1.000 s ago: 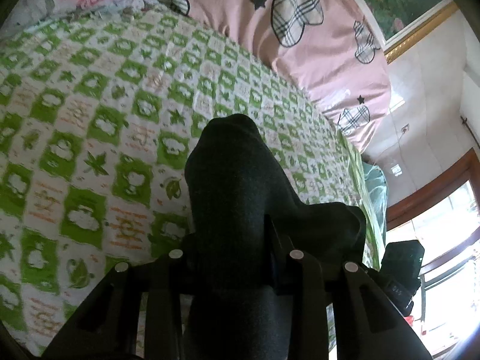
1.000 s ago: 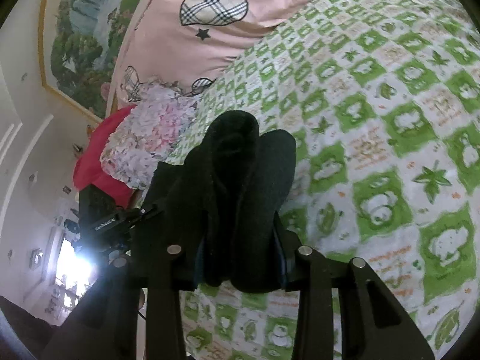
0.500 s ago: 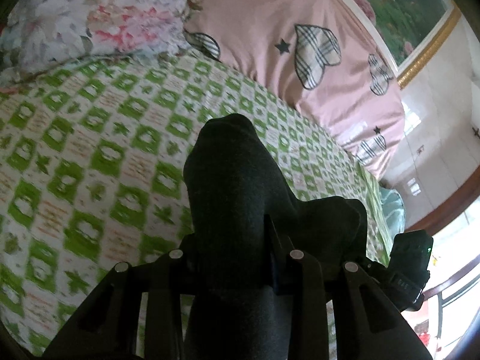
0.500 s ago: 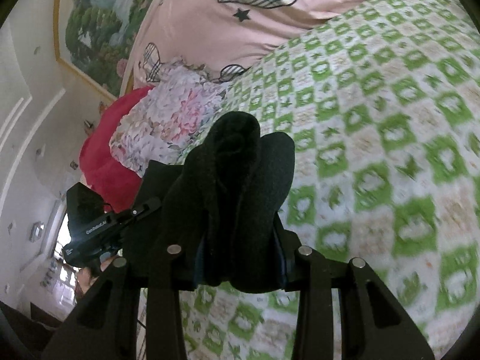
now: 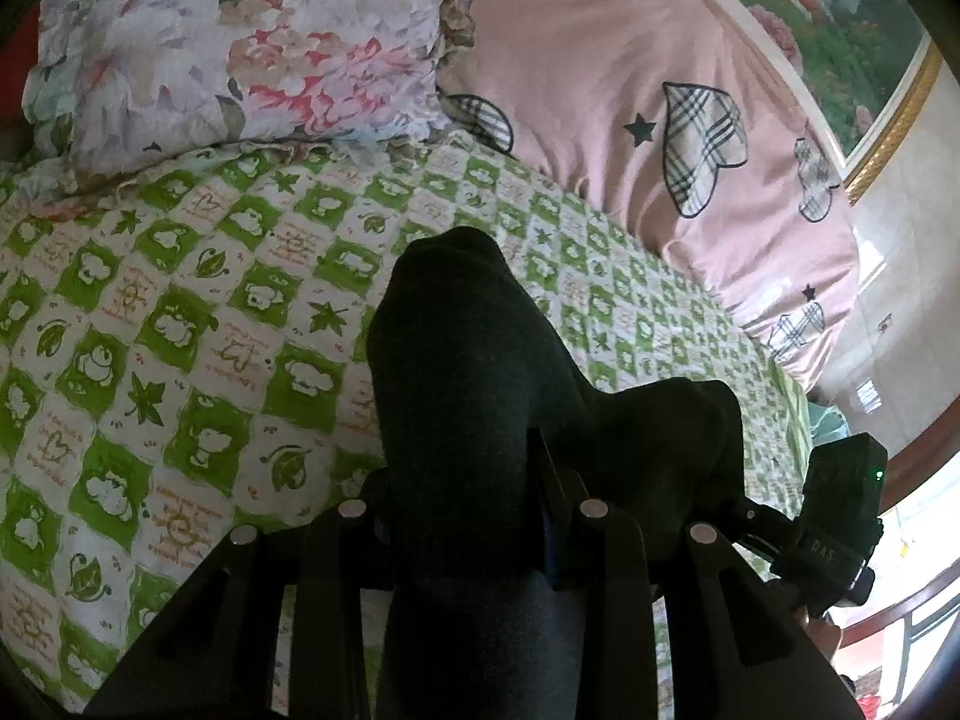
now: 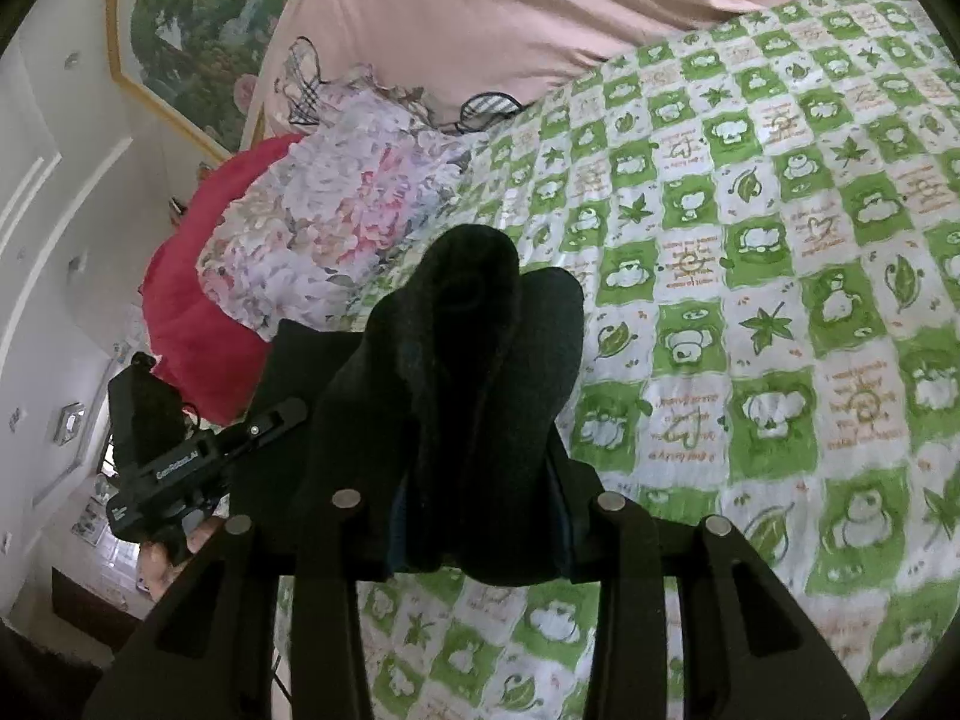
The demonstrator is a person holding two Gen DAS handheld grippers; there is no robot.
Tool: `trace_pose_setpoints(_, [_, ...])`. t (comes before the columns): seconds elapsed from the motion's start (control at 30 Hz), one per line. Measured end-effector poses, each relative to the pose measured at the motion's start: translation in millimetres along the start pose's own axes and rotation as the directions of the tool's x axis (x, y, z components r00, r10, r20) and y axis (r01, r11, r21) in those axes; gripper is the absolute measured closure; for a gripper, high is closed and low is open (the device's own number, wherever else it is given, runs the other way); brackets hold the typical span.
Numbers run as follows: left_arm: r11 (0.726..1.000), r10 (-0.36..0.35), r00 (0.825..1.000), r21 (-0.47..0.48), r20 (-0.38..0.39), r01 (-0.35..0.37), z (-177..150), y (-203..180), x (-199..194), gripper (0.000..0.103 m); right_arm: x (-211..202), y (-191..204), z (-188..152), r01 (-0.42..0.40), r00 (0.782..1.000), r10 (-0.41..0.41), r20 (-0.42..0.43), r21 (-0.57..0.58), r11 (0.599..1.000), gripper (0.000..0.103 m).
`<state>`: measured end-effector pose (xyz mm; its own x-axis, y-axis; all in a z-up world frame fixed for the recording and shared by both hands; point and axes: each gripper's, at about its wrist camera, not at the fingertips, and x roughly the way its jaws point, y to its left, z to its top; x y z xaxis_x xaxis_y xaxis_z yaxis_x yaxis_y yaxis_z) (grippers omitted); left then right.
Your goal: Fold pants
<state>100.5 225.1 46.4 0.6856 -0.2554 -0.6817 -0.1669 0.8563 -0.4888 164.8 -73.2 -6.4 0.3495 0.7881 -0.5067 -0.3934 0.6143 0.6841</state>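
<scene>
Both tools clamped on the dark pants, lifted over the bed

Left tool (image 5: pixel 462 480) is pinching a bunched fold of the pants (image 5: pixel 456 372), and the right tool (image 6: pixel 480 498) grips another wad (image 6: pixel 474 360). Fabric hangs above the green checkered bedspread (image 5: pixel 180 312), near a floral pillow (image 5: pixel 240 42) and pink duvet (image 5: pixel 600 72).
</scene>
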Motion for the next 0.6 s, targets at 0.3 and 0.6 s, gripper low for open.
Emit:
trace_pose_setpoints(0.3, [1.0,0.029,0.999,0.003,-0.023,-0.029,-10,8,14,0.068,11,-16,-3,0.086,0.996,-0.086,-0.025,0.006,0.996,0.05])
trace_pose_setpoints(0.6, [0.999,0.031,0.999,-0.009,-0.037,-0.032,-15,17,22,0.062,13,-20,-5,0.098,0.995,-0.098,-0.024,-0.009,0.995,0.041])
